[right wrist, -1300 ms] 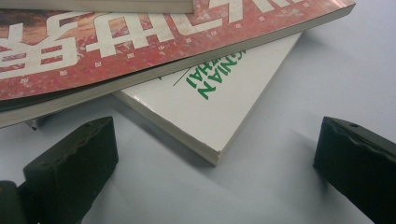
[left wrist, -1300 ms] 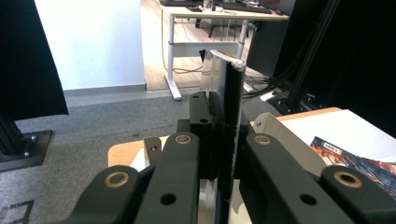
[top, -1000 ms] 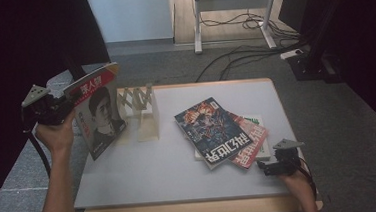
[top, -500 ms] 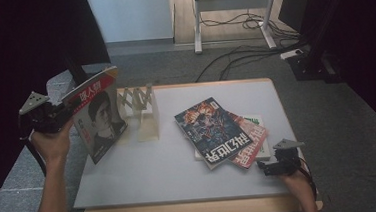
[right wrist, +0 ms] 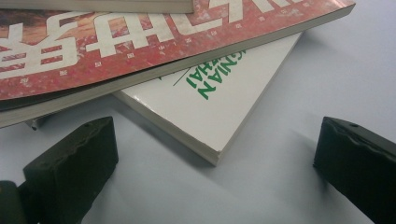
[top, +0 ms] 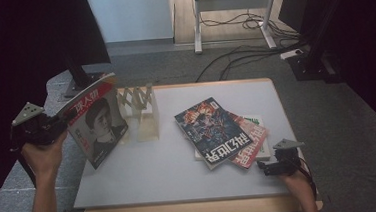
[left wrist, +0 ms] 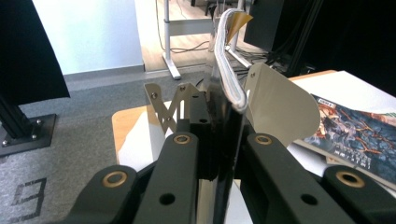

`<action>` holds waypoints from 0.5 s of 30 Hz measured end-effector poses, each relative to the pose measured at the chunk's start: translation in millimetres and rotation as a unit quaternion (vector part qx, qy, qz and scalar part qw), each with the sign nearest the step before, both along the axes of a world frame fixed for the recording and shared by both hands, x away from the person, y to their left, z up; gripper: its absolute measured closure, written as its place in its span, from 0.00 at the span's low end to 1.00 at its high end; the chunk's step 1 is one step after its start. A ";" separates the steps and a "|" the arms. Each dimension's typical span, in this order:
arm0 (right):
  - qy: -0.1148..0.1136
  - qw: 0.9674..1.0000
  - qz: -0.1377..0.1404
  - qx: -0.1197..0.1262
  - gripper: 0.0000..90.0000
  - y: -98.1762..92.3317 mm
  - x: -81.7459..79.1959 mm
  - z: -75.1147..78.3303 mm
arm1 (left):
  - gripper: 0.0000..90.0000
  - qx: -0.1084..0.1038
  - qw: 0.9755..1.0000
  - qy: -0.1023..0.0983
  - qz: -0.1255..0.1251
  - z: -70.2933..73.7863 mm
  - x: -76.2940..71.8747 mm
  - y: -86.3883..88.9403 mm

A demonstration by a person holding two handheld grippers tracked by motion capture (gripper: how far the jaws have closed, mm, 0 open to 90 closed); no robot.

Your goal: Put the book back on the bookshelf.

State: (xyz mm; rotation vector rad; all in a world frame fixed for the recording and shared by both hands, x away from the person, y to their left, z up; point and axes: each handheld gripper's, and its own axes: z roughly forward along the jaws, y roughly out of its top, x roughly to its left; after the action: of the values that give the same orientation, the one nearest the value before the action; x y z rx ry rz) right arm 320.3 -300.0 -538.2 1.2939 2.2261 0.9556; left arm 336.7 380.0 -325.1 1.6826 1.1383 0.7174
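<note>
A magazine with a portrait and a red title band (top: pixel 97 122) stands on edge, tilted, over the table's left edge. My left gripper (top: pixel 62 125) is shut on its left side. In the left gripper view the black jaws clamp the magazine's edge (left wrist: pixel 224 116), and its pages curl above them. A beige folding rack (top: pixel 141 112) stands just right of it, with one curved divider (left wrist: pixel 280 107) beside the magazine. My right gripper (top: pixel 268 168) rests open at the near right. A white book's corner (right wrist: pixel 219 102) lies between its spread pads (right wrist: pixel 70 163), untouched.
A fanned stack lies right of centre on the grey table (top: pixel 170 172): a dark illustrated magazine (top: pixel 212 129) on a red one (top: pixel 251 144) and the white book (top: pixel 257 123). A monitor stand (top: pixel 81 78) and floor cables (top: pixel 242 52) lie beyond the table.
My left hand has carried the portrait magazine a little left and toward the near side, still beside the rack. The right gripper has stayed put.
</note>
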 end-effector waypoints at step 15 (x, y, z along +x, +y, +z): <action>-0.001 1.000 0.000 0.001 0.00 0.1 0.0 -0.1 | 0.89 0.017 1.000 0.022 -0.006 6.0 -13.6 10.5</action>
State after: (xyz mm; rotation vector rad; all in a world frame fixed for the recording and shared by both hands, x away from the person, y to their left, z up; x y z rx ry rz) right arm 320.4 -299.9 -538.3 1.2942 2.2244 0.9574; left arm 323.1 390.5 -319.1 1.7387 1.1509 0.6988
